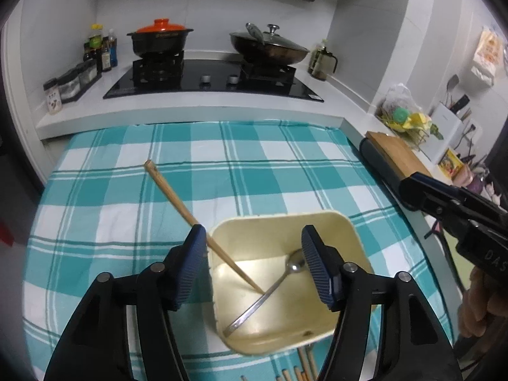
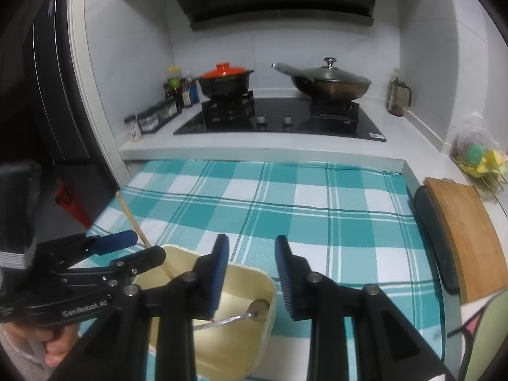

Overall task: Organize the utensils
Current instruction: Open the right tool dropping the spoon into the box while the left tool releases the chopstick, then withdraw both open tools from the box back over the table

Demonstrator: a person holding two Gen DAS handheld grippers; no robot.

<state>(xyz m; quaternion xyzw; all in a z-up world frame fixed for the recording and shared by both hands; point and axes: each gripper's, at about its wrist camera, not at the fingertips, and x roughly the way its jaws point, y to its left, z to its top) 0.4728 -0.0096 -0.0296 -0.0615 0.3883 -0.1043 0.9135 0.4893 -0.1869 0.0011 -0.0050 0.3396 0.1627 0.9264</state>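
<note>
A cream rectangular container (image 1: 279, 327) stands on the teal checked cloth (image 1: 133, 209). A metal spoon (image 1: 254, 304) lies inside it. A wooden chopstick (image 1: 171, 195) leans over its left rim with the tip on the bottom. My left gripper (image 1: 253, 228) hangs open over the container, and the chopstick passes just beside its left finger (image 1: 190, 263). In the right wrist view my right gripper (image 2: 251, 238) is open and empty above the container's (image 2: 235, 346) right rim, beside the spoon (image 2: 254, 312), the chopstick (image 2: 133, 222) and the left gripper (image 2: 149, 244).
Several more chopsticks (image 1: 304, 368) lie on the cloth just in front of the container. A wooden cutting board (image 2: 466, 238) rests at the right. Behind the cloth is a hob with an orange-lidded pot (image 1: 160, 39) and a lidded wok (image 1: 270, 47).
</note>
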